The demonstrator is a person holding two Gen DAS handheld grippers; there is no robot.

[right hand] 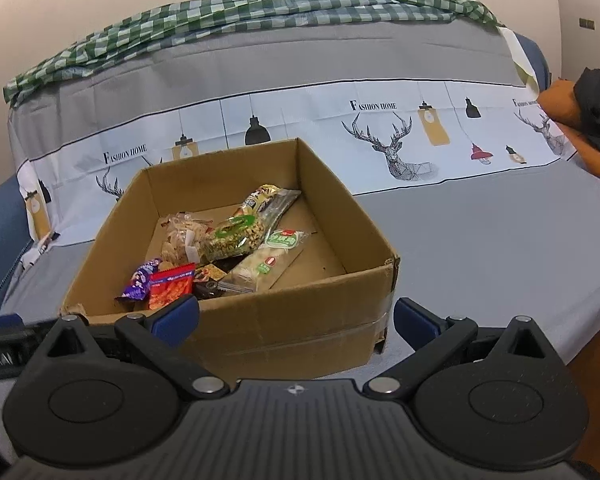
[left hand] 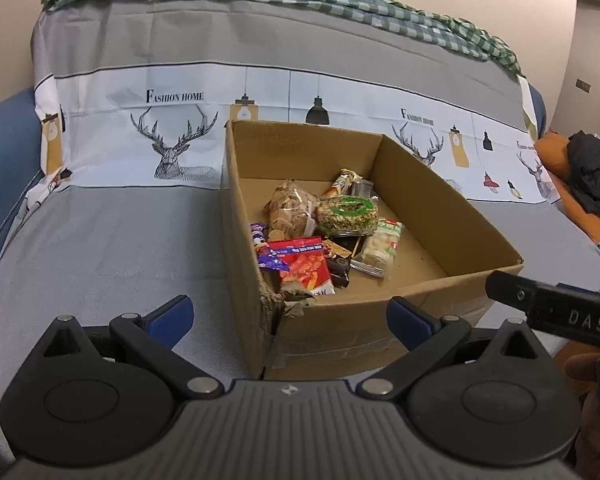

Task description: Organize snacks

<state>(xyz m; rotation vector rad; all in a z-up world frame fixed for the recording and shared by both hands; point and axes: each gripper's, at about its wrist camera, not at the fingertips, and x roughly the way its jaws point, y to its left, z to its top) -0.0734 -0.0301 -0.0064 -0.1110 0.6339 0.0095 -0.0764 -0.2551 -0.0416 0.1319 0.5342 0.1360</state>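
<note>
Closest to my left lens is the left gripper (left hand: 290,316), its black linkage arms spread and the two blue-padded fingers (left hand: 170,316) standing wide apart with nothing between them, held level just short of the torn near corner of the open brown cardboard box (left hand: 439,208). My right gripper (right hand: 296,316) sits in the same pose, blue pads far apart and empty, hovering level before the box's taped front wall; its black body shows at the right edge of the left view, beside the left one. The box rests on a grey sofa cover (left hand: 100,240) printed with deer heads and hanging lamps, and a green checked cloth (right hand: 220,12) is draped along the top of the backrest. All the snacks I can see lie inside the box, bunched toward its left half: a red packet of orange snacks (left hand: 305,268) at the front, a purple wrapper (left hand: 260,240) touching it on the left, a clear bag of pale crackers (left hand: 290,208) behind, a clear pack with a green ring label (left hand: 347,212) beside that, and a white-and-green pouch (left hand: 381,244) to the right. An orange cushion with a dark garment (left hand: 591,176) on it sits at the sofa's far right.
</note>
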